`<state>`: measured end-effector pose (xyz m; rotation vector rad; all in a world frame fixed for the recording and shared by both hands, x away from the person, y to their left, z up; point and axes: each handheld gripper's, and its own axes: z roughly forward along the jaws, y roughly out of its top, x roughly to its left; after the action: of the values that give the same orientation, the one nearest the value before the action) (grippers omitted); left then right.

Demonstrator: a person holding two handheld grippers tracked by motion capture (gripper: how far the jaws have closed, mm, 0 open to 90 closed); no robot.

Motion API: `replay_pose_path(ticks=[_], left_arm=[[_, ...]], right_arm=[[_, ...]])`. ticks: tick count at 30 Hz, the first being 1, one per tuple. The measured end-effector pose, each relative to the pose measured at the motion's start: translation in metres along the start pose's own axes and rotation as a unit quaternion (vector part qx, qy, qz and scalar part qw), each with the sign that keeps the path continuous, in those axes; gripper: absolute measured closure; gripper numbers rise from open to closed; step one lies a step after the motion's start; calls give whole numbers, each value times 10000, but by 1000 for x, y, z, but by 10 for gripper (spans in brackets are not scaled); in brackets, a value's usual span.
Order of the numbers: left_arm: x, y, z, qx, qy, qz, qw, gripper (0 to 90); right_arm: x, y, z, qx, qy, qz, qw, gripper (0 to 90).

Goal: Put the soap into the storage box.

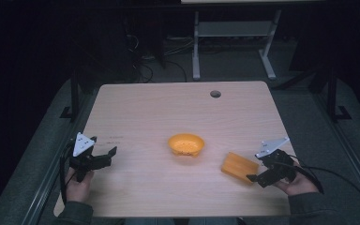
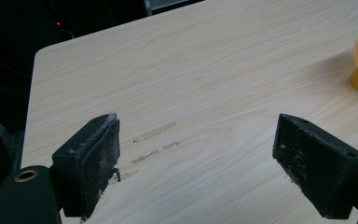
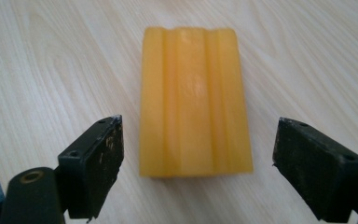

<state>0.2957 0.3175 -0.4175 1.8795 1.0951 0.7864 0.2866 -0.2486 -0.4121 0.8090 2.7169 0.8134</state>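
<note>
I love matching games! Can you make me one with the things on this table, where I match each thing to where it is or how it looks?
Things:
1. round orange plastic bowl
2. ridged orange rectangular block
3. left hand-held gripper
4. small round hole in the wooden table top

Places or states:
A. lying flat just ahead of the right hand-held gripper's open jaws
B. near the far edge of the table
C. in the middle of the table
D. open, with bare wood between its jaws

Pairs: 1-C, 2-A, 3-D, 4-B
</note>
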Motion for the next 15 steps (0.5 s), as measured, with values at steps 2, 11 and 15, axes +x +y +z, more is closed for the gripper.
replay_pose_path(ticks=[2,11,15], left_arm=[[0,0,0,-1,2,-1,10000,141],[1,0,0,-14,34,3,10000,142],[1,0,1,-12,21,-29,10000,141]], right_arm=[[2,9,5,85,40,-121,9999,160],[-1,17,22,263,118,-271,9992,160],[-3,21,31,402,166,-288,9986,159]])
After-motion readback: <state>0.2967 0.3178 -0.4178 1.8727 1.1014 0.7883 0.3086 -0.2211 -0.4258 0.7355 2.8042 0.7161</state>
